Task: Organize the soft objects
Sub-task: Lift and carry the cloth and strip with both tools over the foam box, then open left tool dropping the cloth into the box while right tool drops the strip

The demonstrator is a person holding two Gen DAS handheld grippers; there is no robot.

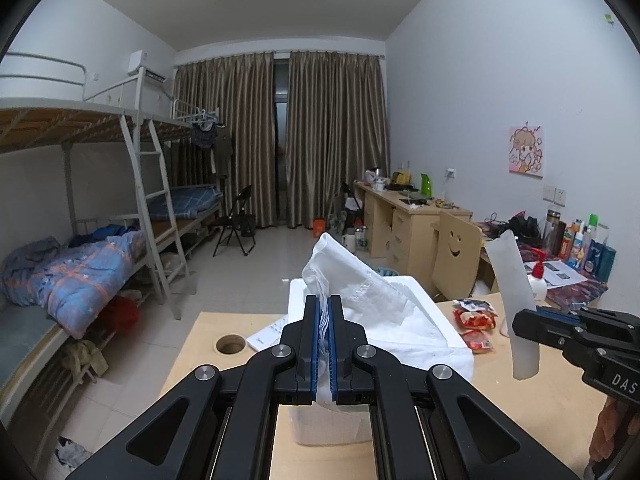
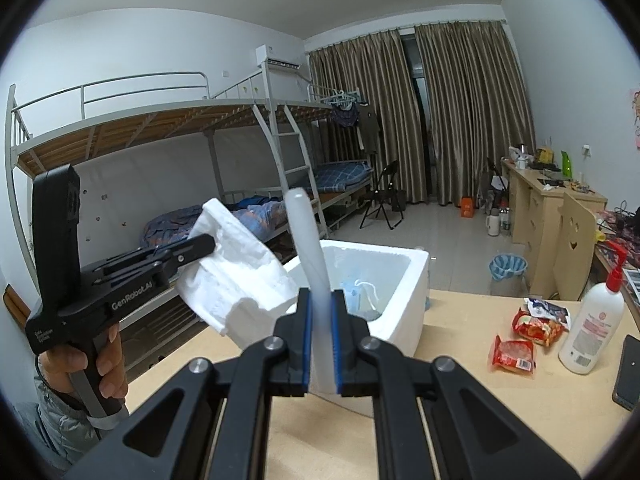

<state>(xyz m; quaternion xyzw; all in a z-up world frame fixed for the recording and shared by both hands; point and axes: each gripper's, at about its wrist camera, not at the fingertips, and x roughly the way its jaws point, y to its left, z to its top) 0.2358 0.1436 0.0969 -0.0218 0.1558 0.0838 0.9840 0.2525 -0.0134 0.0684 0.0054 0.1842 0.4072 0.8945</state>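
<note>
In the left wrist view my left gripper [image 1: 324, 304] is shut on a soft white plastic-wrapped pack [image 1: 360, 280], held up over a white foam box [image 1: 296, 292] on the wooden table. The right wrist view shows that pack [image 2: 236, 276] tilted just left of the foam box [image 2: 404, 292], with the left gripper [image 2: 206, 245] pinching its edge. My right gripper [image 2: 320, 296] is shut on a translucent white strip [image 2: 306, 232] that stands upright in front of the box. From the left view, the right gripper [image 1: 522, 319] clamps the strip [image 1: 512, 268] near its middle. A blue face mask [image 2: 358, 290] lies inside the box.
Two red snack packets [image 2: 514, 354] [image 2: 536, 326], a white pump bottle [image 2: 592, 320] and a dark phone [image 2: 630, 372] sit on the table's right side. A round cable hole [image 1: 231, 344] and a paper sheet [image 1: 266, 334] lie left of the box. Bunk beds stand beyond.
</note>
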